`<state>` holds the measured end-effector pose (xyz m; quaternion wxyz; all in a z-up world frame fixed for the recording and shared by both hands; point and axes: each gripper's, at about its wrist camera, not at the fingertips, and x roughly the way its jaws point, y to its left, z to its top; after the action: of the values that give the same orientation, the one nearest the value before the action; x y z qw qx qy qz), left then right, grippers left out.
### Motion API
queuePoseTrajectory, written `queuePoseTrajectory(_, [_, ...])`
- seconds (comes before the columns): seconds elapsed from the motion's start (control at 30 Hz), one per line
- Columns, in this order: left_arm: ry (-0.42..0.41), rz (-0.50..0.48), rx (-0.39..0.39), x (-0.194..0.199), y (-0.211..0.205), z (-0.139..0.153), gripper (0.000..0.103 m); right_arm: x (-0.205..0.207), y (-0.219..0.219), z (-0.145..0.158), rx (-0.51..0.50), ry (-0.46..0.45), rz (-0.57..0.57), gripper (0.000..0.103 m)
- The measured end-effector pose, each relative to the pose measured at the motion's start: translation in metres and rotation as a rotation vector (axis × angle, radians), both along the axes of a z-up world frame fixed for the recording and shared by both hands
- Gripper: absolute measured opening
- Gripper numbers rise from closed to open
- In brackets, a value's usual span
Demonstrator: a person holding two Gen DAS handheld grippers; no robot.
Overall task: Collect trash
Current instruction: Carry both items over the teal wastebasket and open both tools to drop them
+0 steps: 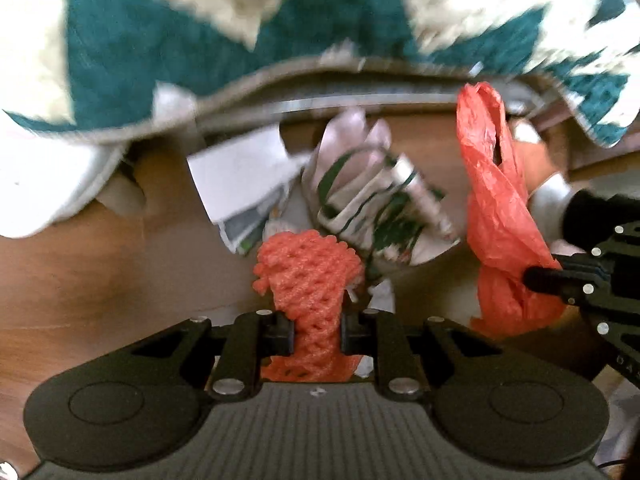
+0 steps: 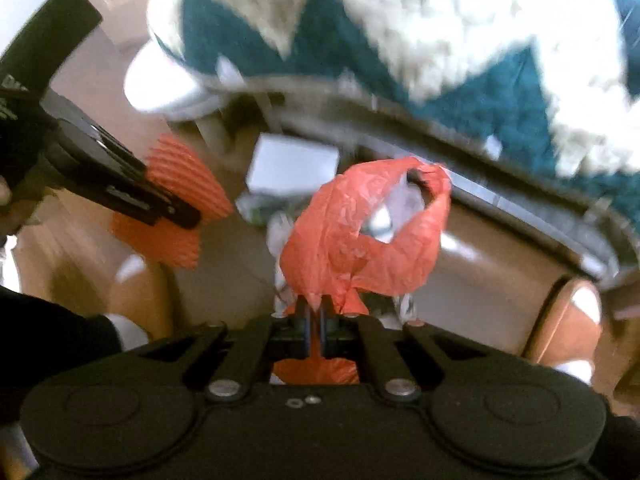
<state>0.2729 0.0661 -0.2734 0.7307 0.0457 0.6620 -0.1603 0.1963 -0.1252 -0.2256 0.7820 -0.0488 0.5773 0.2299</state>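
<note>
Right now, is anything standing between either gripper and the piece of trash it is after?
Nothing visible does. The left gripper is shut on the orange foam net, and the right gripper is shut on the red plastic bag. Both pieces hang clear above the remaining litter on the wooden floor. No bin is in view.

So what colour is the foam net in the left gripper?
Orange-red foam net, clearest in the left wrist view.
</note>
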Motion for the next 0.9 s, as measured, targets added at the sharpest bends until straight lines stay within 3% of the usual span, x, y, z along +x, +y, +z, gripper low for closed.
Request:
queuePoseTrajectory(0.3, [-0.241, 0.118, -0.100, -0.040, -0.008, 0.147, 0.018, -0.030, -0.023, 0.135, 0.075, -0.267, 0.006, 0.004])
queuePoseTrajectory(0.53, [-0.438, 0.136, -0.132, -0.069, -0.017, 0.247, 0.018, -0.045, -0.040, 0.232, 0.108, -0.486, 0.007, 0.004])
queuePoseTrajectory(0.8, [-0.673, 0.164, -0.198, -0.067, -0.021, 0.366, 0.018, -0.018, -0.052, 0.343, 0.175, -0.726, -0.002, 0.004])
queuePoseTrajectory(0.9, [-0.719, 0.182, -0.234, -0.055, -0.020, 0.403, 0.018, -0.003, -0.053, 0.379, 0.186, -0.797, -0.005, 0.004])
